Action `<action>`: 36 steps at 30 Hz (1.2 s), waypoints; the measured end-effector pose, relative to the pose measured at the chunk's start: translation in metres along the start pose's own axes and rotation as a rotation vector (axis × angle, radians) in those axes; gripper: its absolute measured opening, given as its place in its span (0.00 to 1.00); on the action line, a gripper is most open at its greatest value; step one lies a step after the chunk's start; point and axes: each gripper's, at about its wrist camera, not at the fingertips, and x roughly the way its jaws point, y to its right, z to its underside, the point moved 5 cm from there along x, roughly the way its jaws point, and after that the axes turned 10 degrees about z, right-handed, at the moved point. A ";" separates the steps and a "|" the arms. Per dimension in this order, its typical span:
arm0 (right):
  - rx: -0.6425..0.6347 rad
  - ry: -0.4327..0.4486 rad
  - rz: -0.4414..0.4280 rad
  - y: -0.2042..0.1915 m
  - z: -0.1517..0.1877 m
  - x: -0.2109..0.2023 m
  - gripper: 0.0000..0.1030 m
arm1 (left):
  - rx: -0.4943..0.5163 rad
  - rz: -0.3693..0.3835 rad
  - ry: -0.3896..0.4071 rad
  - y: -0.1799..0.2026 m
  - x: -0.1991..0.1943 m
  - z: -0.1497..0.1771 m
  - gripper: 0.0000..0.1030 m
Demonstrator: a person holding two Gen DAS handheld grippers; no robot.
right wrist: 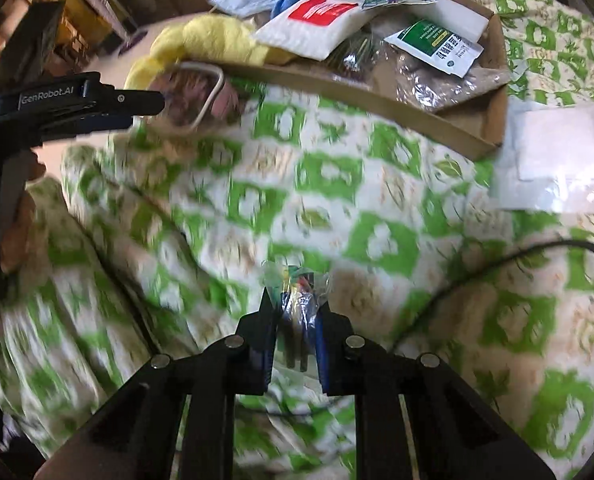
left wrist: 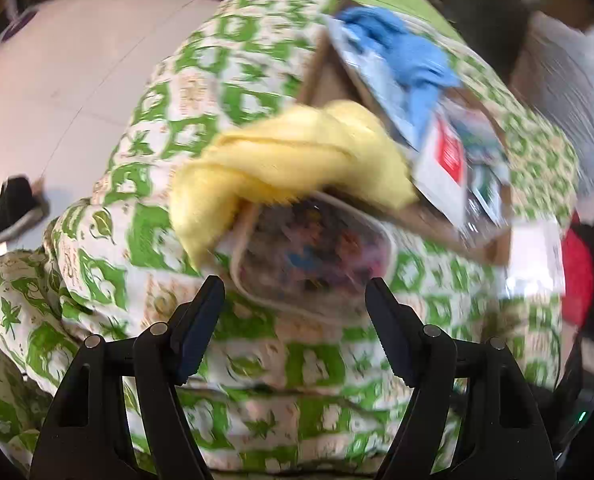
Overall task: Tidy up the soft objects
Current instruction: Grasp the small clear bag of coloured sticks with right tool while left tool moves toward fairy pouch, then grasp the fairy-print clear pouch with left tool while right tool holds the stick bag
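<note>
Right wrist view shows the right gripper (right wrist: 295, 312) pinched on a small clear packet (right wrist: 297, 292) of dark and coloured bits, its crinkled film bunching up between the pads just ahead of the tips. To do this well, I would lift it straight off the green-and-white quilt (right wrist: 337, 200), keeping clear of the black cable (right wrist: 477, 276) lying just to the right, then carry it forward to the cardboard tray (right wrist: 437, 120) well ahead. Off to the left, the left gripper (left wrist: 295, 300) hangs with jaws wide and nothing between them; just beyond its tips lies a framed clear pouch (left wrist: 317, 248), a yellow cloth (left wrist: 289, 156) draped over its far edge.
</note>
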 end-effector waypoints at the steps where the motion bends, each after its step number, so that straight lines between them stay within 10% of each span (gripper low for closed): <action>1: 0.005 0.002 -0.004 -0.001 -0.001 0.002 0.15 | -0.013 -0.011 0.001 -0.004 0.002 -0.003 0.71; 7: 0.027 -0.015 -0.010 0.008 0.004 0.020 0.15 | -0.026 -0.024 -0.019 -0.013 0.017 -0.006 0.80; 13: 0.069 -0.026 -0.031 0.015 0.007 0.031 0.15 | 0.188 0.103 -0.286 0.048 0.038 0.055 0.80; 26: 0.090 -0.029 -0.043 0.027 0.003 0.028 0.16 | 0.200 -0.145 -0.041 0.009 -0.012 -0.007 0.80; 36: 0.116 -0.024 -0.058 0.029 0.003 0.025 0.16 | 0.292 0.094 -0.256 0.063 0.036 0.050 0.80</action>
